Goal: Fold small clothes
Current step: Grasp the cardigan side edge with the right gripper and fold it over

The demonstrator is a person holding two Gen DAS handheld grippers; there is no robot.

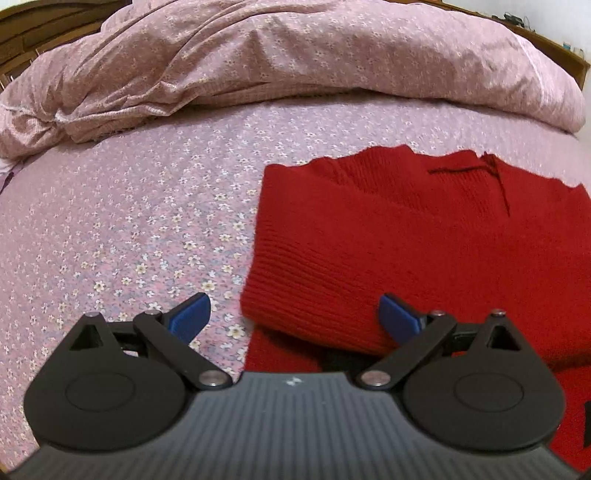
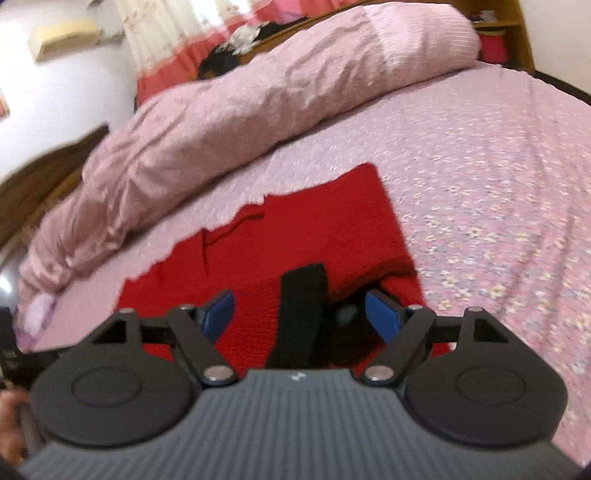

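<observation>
Sweater [image 1: 424,236]: you see red ribbed knit, matt.
Bed sheet [image 1: 129,221]: floral cloth, finely textured.
Quilt [image 2: 240,99]: your crumpled pink cloth.
Left gripper [image 1: 294,314]: matt black plastic.

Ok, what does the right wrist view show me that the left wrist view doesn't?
Only the right wrist view shows the black strap lying on the red knit between the open right gripper fingers, plus the white wall and the curtain behind the bed.

Only the left wrist view shows the sweater's ribbed folded edge and the open left gripper straddling that edge, one fingertip over the sheet.

Both show the red sweater on the floral sheet and the bunched pink duvet beyond it.
</observation>
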